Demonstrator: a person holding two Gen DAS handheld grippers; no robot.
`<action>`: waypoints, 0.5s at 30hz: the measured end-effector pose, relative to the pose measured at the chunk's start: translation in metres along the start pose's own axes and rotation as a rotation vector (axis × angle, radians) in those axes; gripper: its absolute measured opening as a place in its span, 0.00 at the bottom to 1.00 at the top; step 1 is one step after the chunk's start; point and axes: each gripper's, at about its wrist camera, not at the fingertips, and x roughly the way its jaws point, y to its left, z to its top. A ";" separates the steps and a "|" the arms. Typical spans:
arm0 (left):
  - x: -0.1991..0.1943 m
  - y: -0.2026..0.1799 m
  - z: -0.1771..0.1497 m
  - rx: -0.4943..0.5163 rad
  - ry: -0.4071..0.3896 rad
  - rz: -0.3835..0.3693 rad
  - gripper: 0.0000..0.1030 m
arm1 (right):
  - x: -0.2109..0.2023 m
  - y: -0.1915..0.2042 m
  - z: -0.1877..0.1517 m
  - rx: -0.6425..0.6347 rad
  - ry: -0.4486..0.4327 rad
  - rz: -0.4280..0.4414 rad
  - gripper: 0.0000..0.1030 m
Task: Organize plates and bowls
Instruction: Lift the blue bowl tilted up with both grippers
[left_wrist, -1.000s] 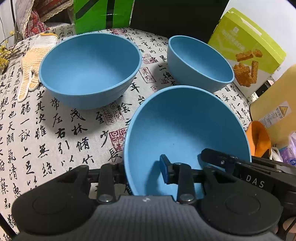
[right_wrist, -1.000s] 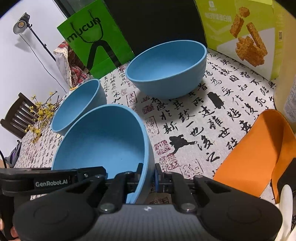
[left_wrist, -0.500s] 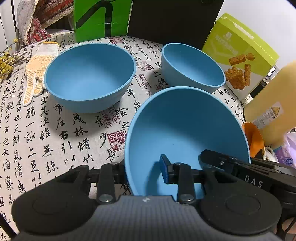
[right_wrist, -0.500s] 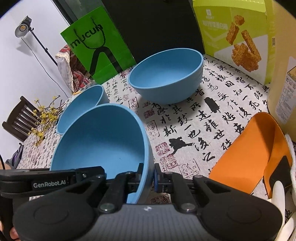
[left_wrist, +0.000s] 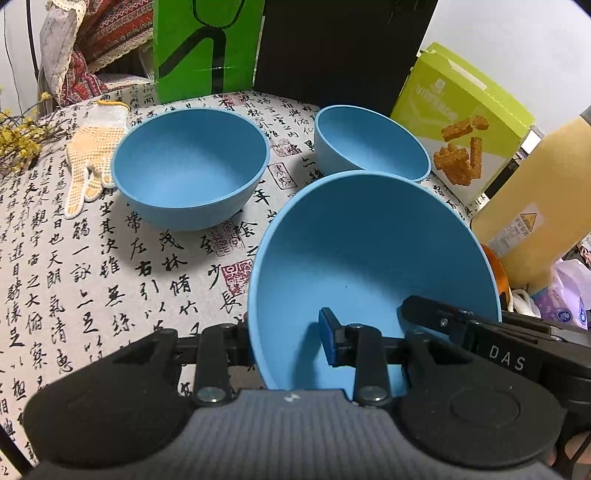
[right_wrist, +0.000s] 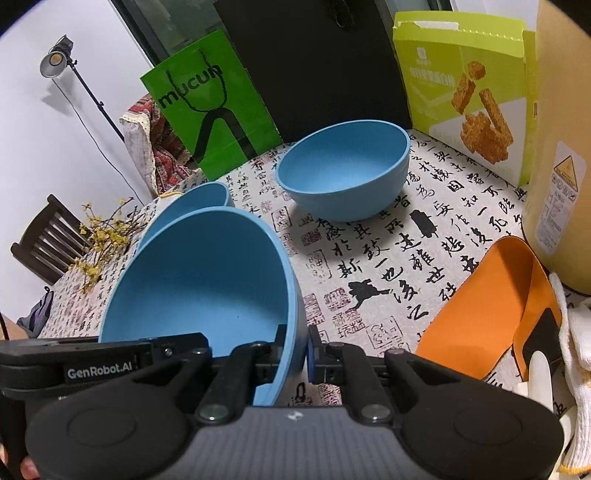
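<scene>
On the round bench (left_wrist: 92, 258), covered in a white cloth printed with black calligraphy, stand two empty matte blue bowls, while a third of the same kind is lifted above it. The held large blue bowl (left_wrist: 369, 258) is tilted, empty, and gripped at opposite sides of its rim by both claws. The left claw (left_wrist: 288, 339) is partly open, one finger outside the wall and its blue pad inside, pressing the near rim. The right claw (right_wrist: 295, 354) is nearly closed, pinching the thin wall between its pads. A wide blue bowl (left_wrist: 190, 177) sits upright at the left; a smaller blue bowl (left_wrist: 369, 147) sits upright at the back right, near a lime-green snack box (left_wrist: 461, 122). A green paper bag (left_wrist: 203, 48) stands behind them. A white knit dotted glove (left_wrist: 92, 155) lies just beside the wide bowl. An orange curved piece (right_wrist: 487, 310) lies at the right edge.
</scene>
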 end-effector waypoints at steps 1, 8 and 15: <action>-0.003 0.000 -0.001 0.000 -0.004 0.001 0.31 | -0.002 0.001 0.000 -0.001 -0.002 0.001 0.09; -0.023 0.000 -0.007 0.001 -0.034 0.004 0.31 | -0.019 0.013 -0.005 -0.016 -0.023 0.004 0.09; -0.046 0.003 -0.016 -0.004 -0.066 0.005 0.31 | -0.035 0.027 -0.010 -0.037 -0.043 0.010 0.09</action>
